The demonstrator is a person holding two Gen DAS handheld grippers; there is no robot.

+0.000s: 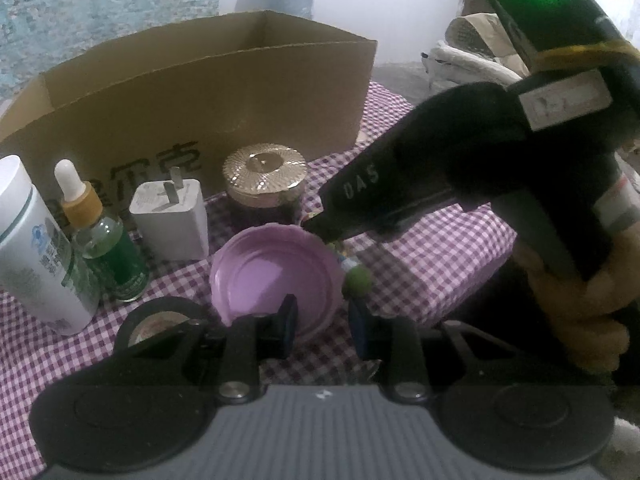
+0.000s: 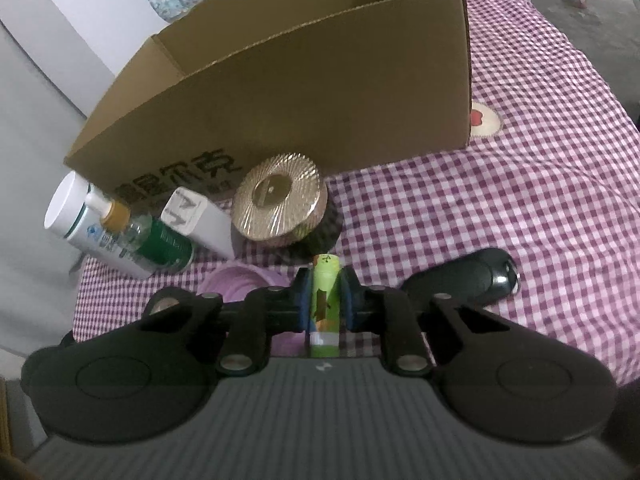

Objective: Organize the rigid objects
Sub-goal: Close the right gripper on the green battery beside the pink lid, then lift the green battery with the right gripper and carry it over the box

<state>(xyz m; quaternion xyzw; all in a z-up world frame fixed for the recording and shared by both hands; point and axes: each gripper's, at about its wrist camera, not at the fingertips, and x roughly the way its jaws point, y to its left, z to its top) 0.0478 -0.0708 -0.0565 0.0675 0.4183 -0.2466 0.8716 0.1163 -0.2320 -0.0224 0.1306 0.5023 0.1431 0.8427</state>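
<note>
My right gripper (image 2: 326, 292) is shut on a small green tube (image 2: 326, 280) with a cartoon print, which stands upright between the blue pads. In the left wrist view the right gripper (image 1: 320, 232) reaches in from the right, held by a yellow-gloved hand (image 1: 580, 320), and the green tube (image 1: 356, 282) hangs under its tip beside the purple lid (image 1: 272, 276). My left gripper (image 1: 324, 322) straddles the near rim of that lid, with one pad inside and one outside. A gap shows at the outer pad. The purple lid (image 2: 240, 280) lies on the checked cloth.
An open cardboard box (image 1: 200, 92) stands behind the objects. In front of it stand a gold-lidded jar (image 1: 264, 172), a white charger plug (image 1: 172, 220), a green dropper bottle (image 1: 108, 248) and a white bottle (image 1: 32, 248). A black tape roll (image 1: 160, 308) lies near left. A black car key (image 2: 472, 276) lies to the right.
</note>
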